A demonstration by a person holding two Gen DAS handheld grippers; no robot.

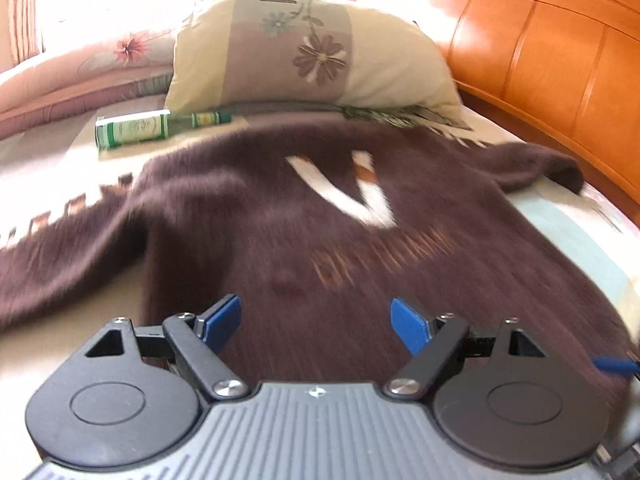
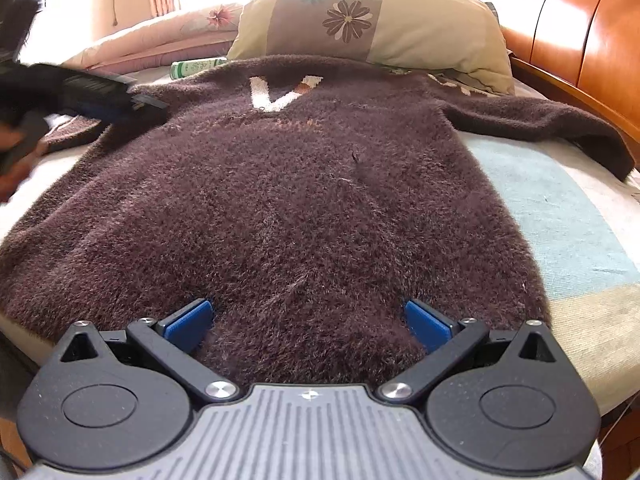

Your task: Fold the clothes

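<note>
Fuzzy brown sweater [image 2: 280, 200] lies flat on the bed [image 2: 560, 216]: soft, limp, light. Both claws, left [image 1: 316, 320] and right [image 2: 308, 320], gape empty; I'd pinch the sleeve [image 2: 540, 124] at two o'clock.

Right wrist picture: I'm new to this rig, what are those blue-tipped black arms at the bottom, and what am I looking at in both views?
Each picture comes from a camera mounted on a hand-held gripper, looking along its two blue-padded fingers. The right hand-held gripper is open over the hem of a fuzzy brown sweater spread flat on a bed. The left hand-held gripper is also open and empty; its view is blurred. It also shows at the left edge of the right view. Beyond the sweater lie a floral pillow and a green bottle. Nothing is held.
</note>
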